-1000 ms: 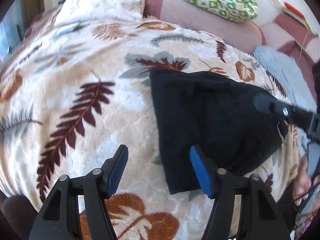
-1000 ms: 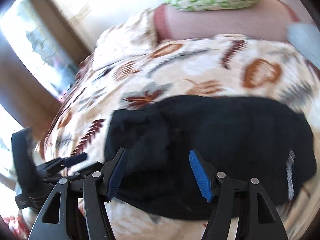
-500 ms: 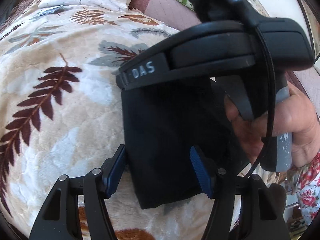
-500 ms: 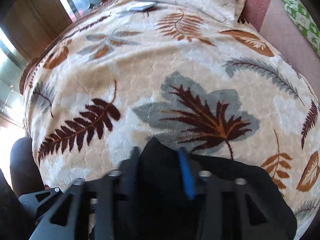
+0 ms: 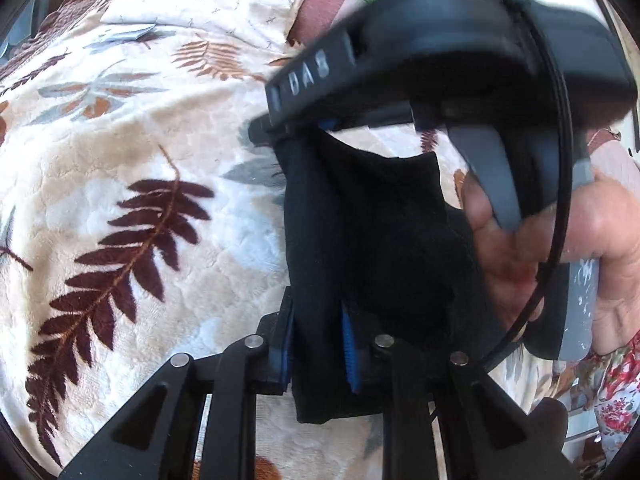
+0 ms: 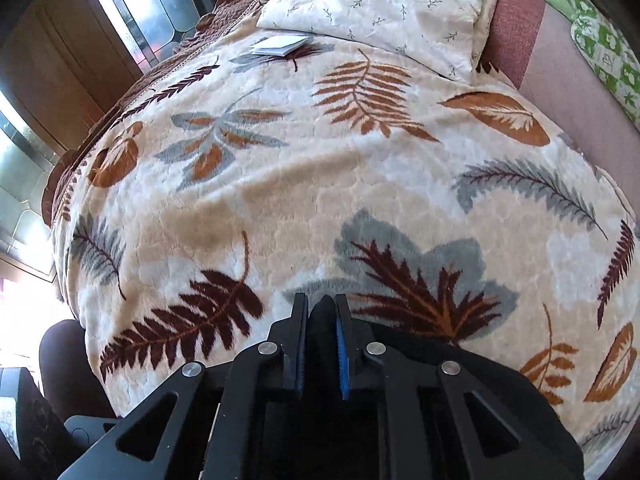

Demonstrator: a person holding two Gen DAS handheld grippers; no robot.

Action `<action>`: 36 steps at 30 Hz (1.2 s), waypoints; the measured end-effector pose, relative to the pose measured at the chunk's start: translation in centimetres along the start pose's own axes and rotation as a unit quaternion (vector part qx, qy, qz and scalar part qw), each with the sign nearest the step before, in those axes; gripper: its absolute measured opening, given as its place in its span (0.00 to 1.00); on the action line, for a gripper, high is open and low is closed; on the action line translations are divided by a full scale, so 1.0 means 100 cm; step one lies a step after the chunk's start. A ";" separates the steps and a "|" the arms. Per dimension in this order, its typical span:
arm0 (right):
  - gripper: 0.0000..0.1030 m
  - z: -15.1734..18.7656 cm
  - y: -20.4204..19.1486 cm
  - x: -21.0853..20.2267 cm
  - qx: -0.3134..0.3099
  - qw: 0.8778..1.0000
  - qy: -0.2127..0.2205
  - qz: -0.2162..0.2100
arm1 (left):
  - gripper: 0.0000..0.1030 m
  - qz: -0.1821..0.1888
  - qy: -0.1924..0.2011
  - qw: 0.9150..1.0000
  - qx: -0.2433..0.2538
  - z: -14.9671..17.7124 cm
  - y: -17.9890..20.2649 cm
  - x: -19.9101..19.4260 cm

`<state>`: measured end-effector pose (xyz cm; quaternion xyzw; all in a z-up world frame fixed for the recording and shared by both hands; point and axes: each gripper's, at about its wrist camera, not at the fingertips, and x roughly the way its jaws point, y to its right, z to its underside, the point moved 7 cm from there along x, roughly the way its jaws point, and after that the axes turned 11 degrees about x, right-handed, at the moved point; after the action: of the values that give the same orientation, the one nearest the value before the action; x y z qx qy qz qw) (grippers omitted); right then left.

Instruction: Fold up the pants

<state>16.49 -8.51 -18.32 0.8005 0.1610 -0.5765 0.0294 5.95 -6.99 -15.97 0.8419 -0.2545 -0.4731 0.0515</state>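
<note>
Leaf-print blanket under black pants.

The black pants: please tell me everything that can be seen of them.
The pants are plain black soft cloth, already folded into a narrow bundle on the leaf-print blanket. The left gripper is closing on the near end, with cloth between its blue pads; the right gripper is shut on a fold at the far end. The left edge runs taut between them, and the rest sags in loose folds.
</note>
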 end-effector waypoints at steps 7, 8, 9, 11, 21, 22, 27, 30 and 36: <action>0.11 -0.025 -0.005 0.010 0.060 0.997 0.013 -0.037 | 0.36 -0.007 -0.009 1.000 0.004 0.014 -0.004 -0.021; 0.12 -0.027 0.003 0.003 0.072 0.996 0.024 -0.039 | 0.40 -0.012 -0.003 1.000 0.003 0.012 -0.008 -0.030; 0.12 -0.028 0.013 -0.006 0.084 0.995 0.035 -0.036 | 0.40 -0.015 0.005 1.000 0.002 0.009 -0.011 -0.039; 0.13 -0.018 0.038 -0.027 0.105 0.993 0.059 -0.016 | 0.43 -0.019 0.019 1.000 0.001 0.002 -0.015 -0.052; 0.17 0.129 0.115 -0.057 0.192 0.977 0.075 0.056 | 0.47 -0.091 -0.050 0.991 0.082 0.006 0.002 -0.010; 0.18 0.141 0.123 -0.054 0.205 0.974 0.071 0.059 | 0.47 -0.096 -0.060 0.991 0.078 0.010 0.003 -0.006; 0.20 0.180 0.152 -0.095 0.282 0.950 0.132 0.030 | 0.49 -0.071 -0.049 0.995 0.059 0.006 0.008 -0.021; 0.61 0.217 0.184 -0.131 0.364 0.911 0.192 0.023 | 0.53 -0.068 -0.034 0.991 0.107 -0.011 0.032 -0.025; 0.72 0.298 0.233 -0.163 0.483 0.839 0.250 -0.005 | 0.54 -0.023 -0.039 0.979 0.198 -0.050 0.115 -0.002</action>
<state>-8.52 -41.13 -16.24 0.8292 -0.1320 -0.3614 -0.4054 5.59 -17.60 -9.36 0.8219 -0.3250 -0.4473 -0.1370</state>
